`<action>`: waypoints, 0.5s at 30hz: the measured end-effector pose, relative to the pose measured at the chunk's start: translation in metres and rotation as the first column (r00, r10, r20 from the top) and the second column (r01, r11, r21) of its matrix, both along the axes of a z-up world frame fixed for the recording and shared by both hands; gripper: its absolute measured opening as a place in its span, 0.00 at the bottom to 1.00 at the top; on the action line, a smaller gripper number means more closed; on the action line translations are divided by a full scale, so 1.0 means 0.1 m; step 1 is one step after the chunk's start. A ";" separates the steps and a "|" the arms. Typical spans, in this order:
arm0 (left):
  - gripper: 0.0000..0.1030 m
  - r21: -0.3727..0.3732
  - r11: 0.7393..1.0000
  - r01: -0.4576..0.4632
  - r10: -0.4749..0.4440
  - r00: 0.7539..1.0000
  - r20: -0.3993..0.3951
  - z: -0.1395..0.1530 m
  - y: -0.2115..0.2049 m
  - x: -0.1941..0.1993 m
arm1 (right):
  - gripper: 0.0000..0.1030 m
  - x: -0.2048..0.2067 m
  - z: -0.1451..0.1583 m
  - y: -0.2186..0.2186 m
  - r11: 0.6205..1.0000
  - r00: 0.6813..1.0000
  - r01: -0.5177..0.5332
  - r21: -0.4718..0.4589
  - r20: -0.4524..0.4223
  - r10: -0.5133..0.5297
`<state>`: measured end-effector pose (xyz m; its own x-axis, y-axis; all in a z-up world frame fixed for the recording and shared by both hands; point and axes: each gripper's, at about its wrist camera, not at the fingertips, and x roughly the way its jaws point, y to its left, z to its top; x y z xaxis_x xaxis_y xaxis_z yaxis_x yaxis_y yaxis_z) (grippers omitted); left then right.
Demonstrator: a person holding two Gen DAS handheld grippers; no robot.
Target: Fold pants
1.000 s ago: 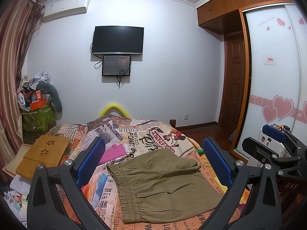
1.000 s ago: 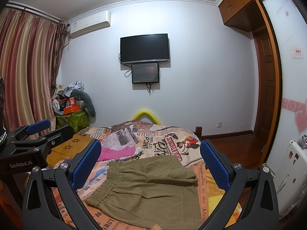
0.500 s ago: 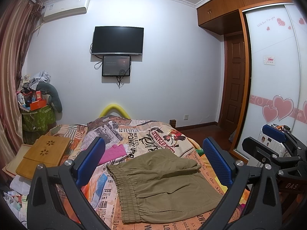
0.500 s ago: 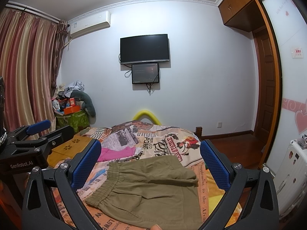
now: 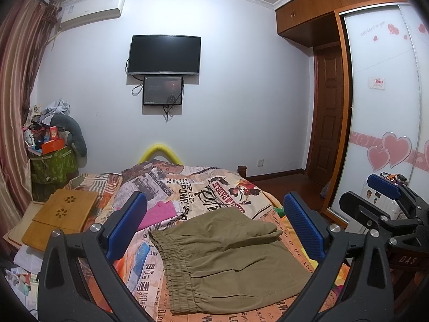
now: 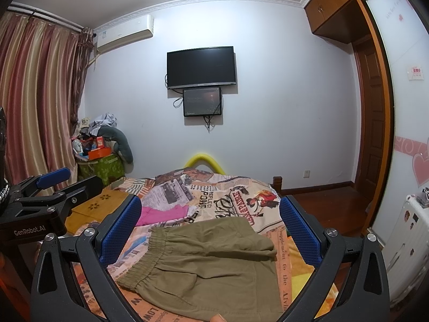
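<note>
Olive-green pants (image 5: 228,260) lie folded flat on the printed bedspread (image 5: 203,190), with the elastic waistband to the left. They also show in the right wrist view (image 6: 209,265). My left gripper (image 5: 214,225) is open and empty, held above the pants. My right gripper (image 6: 210,230) is open and empty, also above them. The right gripper shows at the right edge of the left wrist view (image 5: 386,204), and the left gripper at the left edge of the right wrist view (image 6: 48,196).
A pink cloth (image 5: 158,214) lies on the bed beyond the pants. A wooden lap tray (image 5: 61,217) sits at the bed's left side. A cluttered green bin (image 5: 51,161) stands in the left corner. A wardrobe with heart decals (image 5: 386,134) is on the right.
</note>
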<state>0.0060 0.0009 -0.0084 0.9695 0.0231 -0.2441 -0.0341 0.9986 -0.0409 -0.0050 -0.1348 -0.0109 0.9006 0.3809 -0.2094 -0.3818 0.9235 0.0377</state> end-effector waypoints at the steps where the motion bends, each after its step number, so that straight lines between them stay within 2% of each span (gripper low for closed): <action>1: 1.00 0.000 1.000 -0.002 0.002 1.000 -0.008 -0.01 0.00 0.03 | 0.99 0.06 -0.04 0.06 1.000 1.000 0.004 -0.001 -0.004 -0.004; 8: 1.00 -0.004 0.999 -0.039 0.038 0.993 -0.108 -0.22 0.12 0.43 | 0.99 0.32 -0.25 -0.05 0.998 0.996 0.052 -0.032 -0.075 -0.054; 15: 1.00 -0.009 0.997 -0.073 0.068 0.961 -0.268 -0.67 0.39 0.96 | 0.99 0.69 -0.55 -0.21 0.995 0.974 0.082 -0.063 -0.208 -0.093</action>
